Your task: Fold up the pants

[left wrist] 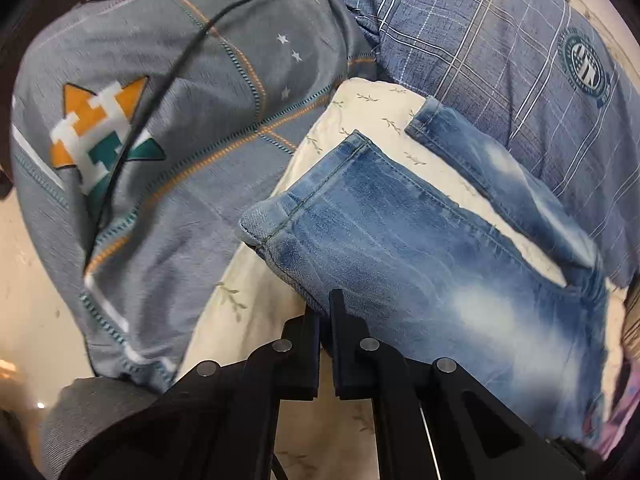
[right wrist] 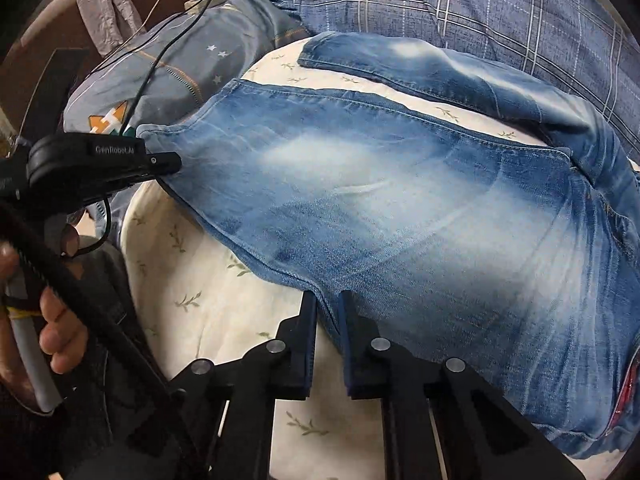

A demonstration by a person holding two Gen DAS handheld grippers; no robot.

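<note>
Jeans (right wrist: 400,200) lie spread on a cream sheet (right wrist: 192,280) with a leaf print, faded denim, 2 legs running away from both my grippers toward the pillows. My left gripper (left wrist: 325,304) is closed on the near edge of the closer leg, fingertips pinched together with the denim edge caught between them; the hem of that leg sits just ahead and to the left of the tips, partly curled up. My right gripper (right wrist: 329,300) is clamped on the same long edge further along, a small fold of denim squeezed between its 2 fingers. In the right wrist view I see the left gripper's black body off to the left, its nose on the leg near the hem, and a person's hand (right wrist: 56,336) holding its handle at the lower left. The second leg (left wrist: 492,168) lies beyond the first, a strip of sheet showing between them, its hem pointing away from the tools. Past the hems, a grey pillow (left wrist: 180,128) with an orange, white and teal emblem sits ahead-left, a black cable (left wrist: 160,92) draped over it. A blue plaid pillow (left wrist: 500,40) with a round crest sits ahead-right, touching the far leg. Waist end of the jeans is to the right of my right gripper, partly cut off by the frame edge.
</note>
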